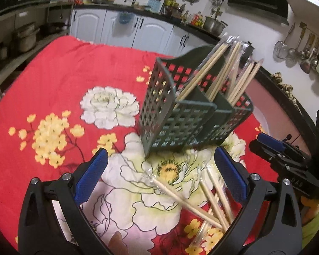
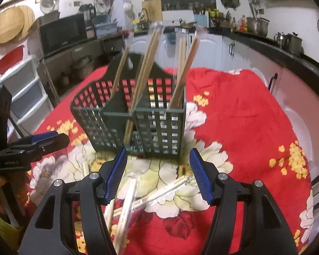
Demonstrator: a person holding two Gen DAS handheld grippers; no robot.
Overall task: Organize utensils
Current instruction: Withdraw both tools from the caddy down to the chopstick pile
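Left wrist view: left gripper (image 1: 159, 176) wide open, holding nothing; wrapped chopsticks (image 1: 204, 199) lie loose on the red cloth (image 1: 53, 74) between its fingers, toward 5 o'clock; green basket (image 1: 180, 119) at 12, some already inside.

Right wrist view: right gripper (image 2: 157, 176) also open, empty; chopsticks at 7 o'clock; I'd guess picking one up comes next.

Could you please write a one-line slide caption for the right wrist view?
Open right gripper above wrapped chopsticks lying loose on the red floral cloth, facing the green basket partly filled with upright chopsticks.
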